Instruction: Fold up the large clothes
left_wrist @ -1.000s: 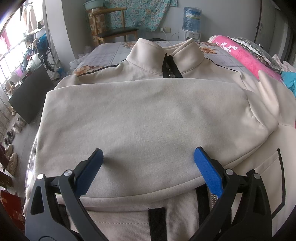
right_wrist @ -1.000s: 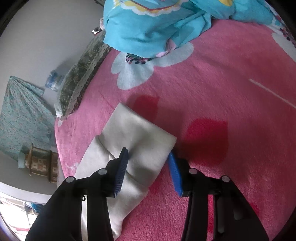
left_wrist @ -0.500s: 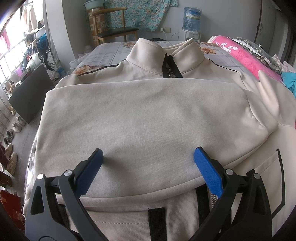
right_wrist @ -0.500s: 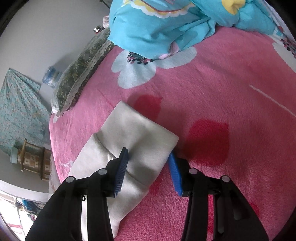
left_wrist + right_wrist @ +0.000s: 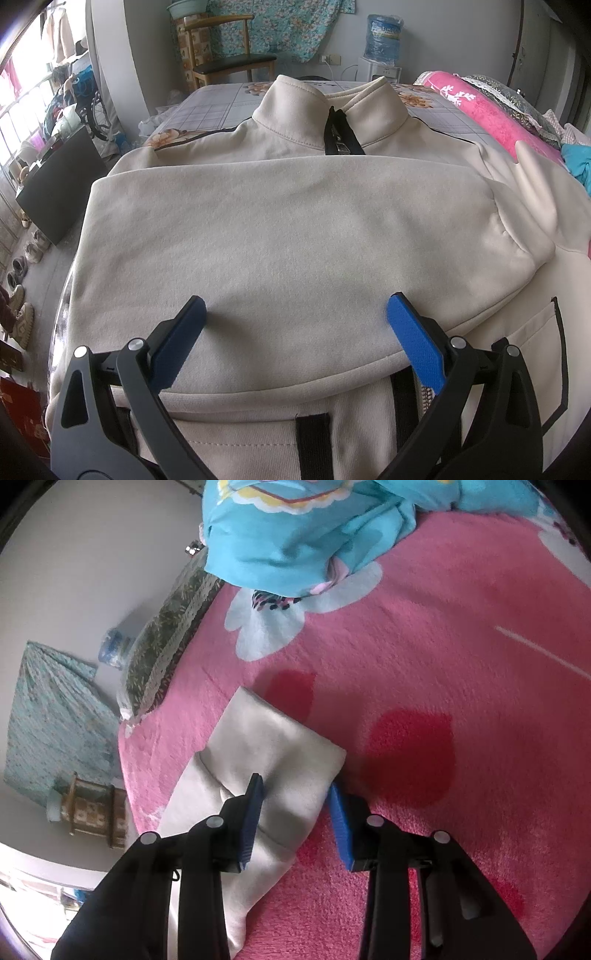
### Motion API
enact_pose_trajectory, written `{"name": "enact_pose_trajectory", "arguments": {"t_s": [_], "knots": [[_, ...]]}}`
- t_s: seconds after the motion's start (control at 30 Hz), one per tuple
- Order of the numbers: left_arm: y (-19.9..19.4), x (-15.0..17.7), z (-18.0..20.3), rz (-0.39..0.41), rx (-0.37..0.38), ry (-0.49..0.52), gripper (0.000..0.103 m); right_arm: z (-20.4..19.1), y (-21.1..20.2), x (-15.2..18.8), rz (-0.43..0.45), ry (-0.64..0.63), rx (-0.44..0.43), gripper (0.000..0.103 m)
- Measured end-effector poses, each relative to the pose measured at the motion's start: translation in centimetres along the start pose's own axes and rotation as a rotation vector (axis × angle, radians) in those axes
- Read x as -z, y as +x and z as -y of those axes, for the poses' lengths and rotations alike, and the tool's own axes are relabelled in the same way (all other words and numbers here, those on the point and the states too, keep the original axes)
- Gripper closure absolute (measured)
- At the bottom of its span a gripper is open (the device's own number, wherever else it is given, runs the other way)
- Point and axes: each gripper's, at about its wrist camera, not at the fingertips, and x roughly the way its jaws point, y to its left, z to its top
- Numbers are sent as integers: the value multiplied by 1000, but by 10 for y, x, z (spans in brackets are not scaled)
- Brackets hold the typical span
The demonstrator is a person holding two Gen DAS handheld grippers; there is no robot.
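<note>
Jacket (image 5: 295, 236): cream zip-up, lying front-up on the bed (image 5: 214, 107), collar (image 5: 325, 107) pointing away from the left camera; one sleeve (image 5: 280, 229) is lying folded across the chest.
Left gripper (image 5: 295, 321): jaws standing wide apart, hovering just over the folded sleeve near its lower edge, gripping nothing.
Right gripper (image 5: 295, 801): jaws standing at a middling gap, straddling the cuff (image 5: 280, 753) of the other sleeve; whether the pads are touching the cloth, I cannot tell.
Cuff position: lying flat on the pink blanket (image 5: 443, 664), apart from the jacket body, with a blue garment (image 5: 295, 535) bunched farther off.
Step in hand: judged to be taking up the second sleeve, for bringing it over the chest.
Progress: judged early to midway; one sleeve is in, one is out, body not yet folded.
Risk, thin grip: jaws may be closing on the top layer only, letting the cuff slide out in the carry.
Risk, blanket: the lower pad may be catching pink pile along with the cuff, dragging the blanket.
Risk, first fold: pulling the second sleeve hard may be tugging the shoulder, shifting the sleeve already laid.
Risk, left side: hovering wide and pinning nothing, so the body may be creeping sideways.
</note>
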Motion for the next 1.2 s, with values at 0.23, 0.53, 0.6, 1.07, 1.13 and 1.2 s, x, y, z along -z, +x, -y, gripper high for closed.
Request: {"name": "enact_pose_trajectory", "arguments": {"t_s": [0.23, 0.53, 0.6, 1.07, 1.13, 1.2], "knots": [[0, 0, 0, 1, -1, 1, 8, -8, -14, 1, 22, -56, 4, 94], [1, 0, 0, 2, -7, 0, 7, -37, -57, 4, 63, -165, -52, 95], [1, 0, 0, 1, -6, 0, 7, -47, -68, 7, 73, -198, -65, 95], [2, 1, 0, 1, -1, -3, 7, -167, -150, 80, 118, -532, -229, 95], [1, 1, -1, 1, -2, -3, 7, -186, -159, 97, 112, -582, -262, 95], [2, 1, -1, 1, -1, -3, 7, -203, -164, 116, 98, -630, -287, 95]]}}
